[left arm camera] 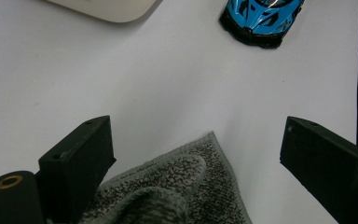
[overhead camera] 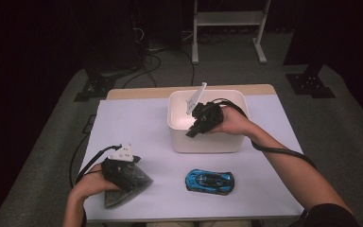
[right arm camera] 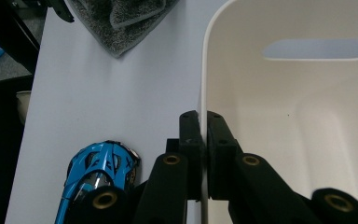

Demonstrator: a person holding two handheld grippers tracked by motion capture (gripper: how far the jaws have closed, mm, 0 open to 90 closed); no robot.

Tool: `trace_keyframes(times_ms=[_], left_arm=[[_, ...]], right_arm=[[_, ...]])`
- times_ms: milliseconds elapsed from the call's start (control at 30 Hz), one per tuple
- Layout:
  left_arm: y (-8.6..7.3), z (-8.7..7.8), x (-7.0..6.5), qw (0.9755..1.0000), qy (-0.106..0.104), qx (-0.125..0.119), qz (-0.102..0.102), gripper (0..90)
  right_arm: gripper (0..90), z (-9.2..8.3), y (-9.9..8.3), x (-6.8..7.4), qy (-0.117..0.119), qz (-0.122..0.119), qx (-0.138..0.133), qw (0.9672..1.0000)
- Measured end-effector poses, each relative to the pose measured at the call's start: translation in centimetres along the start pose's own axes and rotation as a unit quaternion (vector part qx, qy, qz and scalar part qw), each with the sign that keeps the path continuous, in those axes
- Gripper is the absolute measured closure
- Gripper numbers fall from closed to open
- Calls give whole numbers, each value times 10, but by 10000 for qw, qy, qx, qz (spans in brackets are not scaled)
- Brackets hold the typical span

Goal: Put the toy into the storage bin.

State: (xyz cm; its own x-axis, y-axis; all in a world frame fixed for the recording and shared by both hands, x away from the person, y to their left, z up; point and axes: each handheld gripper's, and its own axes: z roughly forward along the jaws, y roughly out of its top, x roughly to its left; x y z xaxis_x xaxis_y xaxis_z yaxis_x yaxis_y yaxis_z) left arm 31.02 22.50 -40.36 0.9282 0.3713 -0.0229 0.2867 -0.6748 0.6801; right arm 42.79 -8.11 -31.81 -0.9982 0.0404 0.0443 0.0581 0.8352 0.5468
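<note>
A white plastic bin [overhead camera: 208, 142] stands at the back middle of the table. My right gripper [overhead camera: 192, 131] reaches over its front-left part, and in the right gripper view [right arm camera: 203, 117] the jaws are pressed together with the bin's thin wall [right arm camera: 204, 70] pinched between them. A blue toy car [overhead camera: 210, 181] lies in front of the bin, also seen as the car [right arm camera: 98, 172] beside the right jaws. At the front left, my left gripper [left arm camera: 196, 128] stands open over a grey towel [left arm camera: 186, 186], its jaws wide apart and touching nothing. The towel [overhead camera: 130, 187] lies crumpled under that hand.
A white sheet [overhead camera: 137, 127] covers the table. The blue car [left arm camera: 261, 18] and a corner of the bin [left arm camera: 107, 9] lie ahead of the left gripper. A cable trails from each gripper. A white metal stand [overhead camera: 229, 19] is on the floor beyond the table.
</note>
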Motion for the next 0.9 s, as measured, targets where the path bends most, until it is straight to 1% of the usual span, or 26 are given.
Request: trace_keyframes(times_ms=[33,100,133,167,200,233,267,367,400,467,500,600,667,733,767,833,867,900], left_arm=[[0,0,0,10000,-1,-1,-9,88],[-1,1,0,10000,-15,33,12,88],[-1,1,0,10000,-19,42,20,88],[-1,1,0,10000,-19,42,20,88],[-1,1,0,10000,-11,44,17,88],[-2,1,0,10000,-1,45,16,88],[-1,1,0,10000,5,27,15,88],[-1,0,0,10000,20,27,12,88],[-1,0,0,10000,20,27,12,88],[0,1,-1,10000,17,29,14,88],[0,1,-2,10000,13,23,15,88],[1,2,-2,10000,11,30,39,88],[2,2,-2,10000,2,62,64,88],[2,3,-3,10000,-11,66,54,88],[2,3,-3,10000,-6,70,52,88],[2,3,-3,10000,-6,75,55,88],[2,3,-3,10000,-6,75,55,88],[1,3,-3,10000,-9,82,53,88]], right_arm=[[860,1,1,1,-1,-29,3,10000],[841,3,2,2,33,3,50,10000],[793,3,2,1,88,35,43,9999],[748,3,2,2,90,69,14,9999],[748,3,2,2,90,69,14,9999],[706,3,2,2,30,119,16,9999],[631,1,2,3,-15,118,-9,9999],[575,-2,1,5,-22,160,-64,9998],[575,-2,1,5,-22,160,-64,9998],[530,-7,-2,6,-43,147,-115,9998],[525,-9,-3,8,-68,165,-143,9997],[524,-13,-7,9,-89,173,-139,9997],[530,-18,-14,12,-147,201,-112,9996],[565,-20,-18,14,-221,201,-89,9995],[587,-20,-20,14,-258,221,-68,9994],[664,-20,-22,14,-280,204,-86,9994],[664,-20,-22,14,-280,204,-86,9994],[748,-18,-22,15,-307,178,-49,9994]])
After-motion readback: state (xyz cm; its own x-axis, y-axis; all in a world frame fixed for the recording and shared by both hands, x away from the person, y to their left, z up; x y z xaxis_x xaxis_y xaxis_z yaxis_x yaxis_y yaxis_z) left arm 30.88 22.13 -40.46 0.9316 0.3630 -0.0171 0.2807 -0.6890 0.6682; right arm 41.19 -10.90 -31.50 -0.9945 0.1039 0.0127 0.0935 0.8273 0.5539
